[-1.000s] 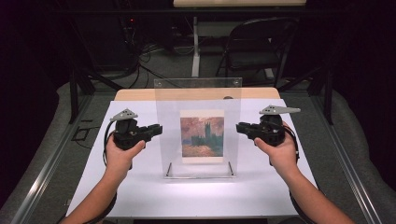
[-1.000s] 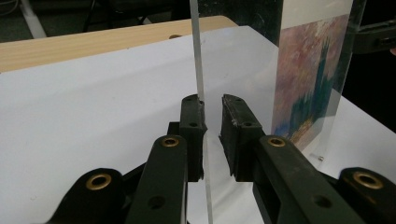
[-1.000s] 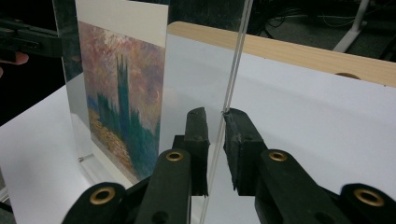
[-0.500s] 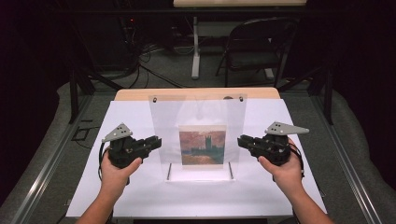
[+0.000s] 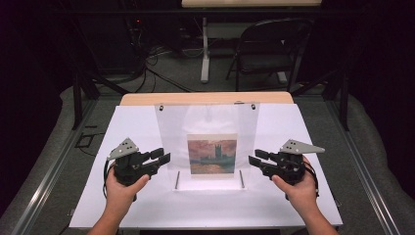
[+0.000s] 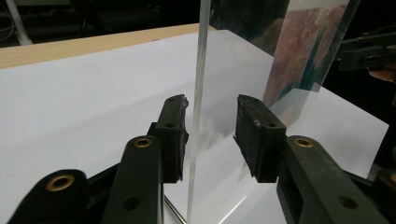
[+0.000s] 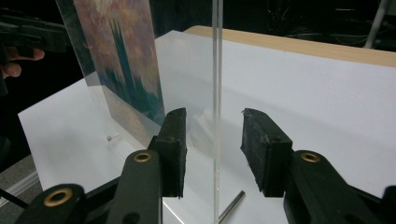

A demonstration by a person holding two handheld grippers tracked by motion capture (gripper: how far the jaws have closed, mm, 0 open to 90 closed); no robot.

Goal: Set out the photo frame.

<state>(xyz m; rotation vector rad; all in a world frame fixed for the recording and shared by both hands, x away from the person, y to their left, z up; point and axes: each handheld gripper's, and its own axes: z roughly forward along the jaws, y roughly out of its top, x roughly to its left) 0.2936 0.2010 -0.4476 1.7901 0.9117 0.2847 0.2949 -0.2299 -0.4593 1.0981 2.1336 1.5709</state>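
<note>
A clear acrylic panel (image 5: 205,122) stands upright on the white table sheet (image 5: 122,132), with a painting print (image 5: 212,154) in its lower half. My left gripper (image 5: 164,155) is at the panel's left edge and my right gripper (image 5: 255,156) at its right edge. In the left gripper view the panel edge (image 6: 200,70) runs between the jaws of the left gripper (image 6: 211,105). In the right gripper view the edge (image 7: 216,56) stands between the jaws of the right gripper (image 7: 212,116) with gaps on both sides. Both pairs of jaws have just been opening and no pad presses on the panel.
Two thin metal rods (image 5: 177,179) (image 5: 241,178) lie at the panel's foot. The table's wooden far edge (image 5: 205,98) shows behind the sheet. A folding chair (image 5: 271,49) and floor cables lie beyond the table. Metal rails flank the table.
The panel came down and toward the person and now stands on the sheet. Both hands sank with it, and both pairs of jaws spread apart off its edges.
</note>
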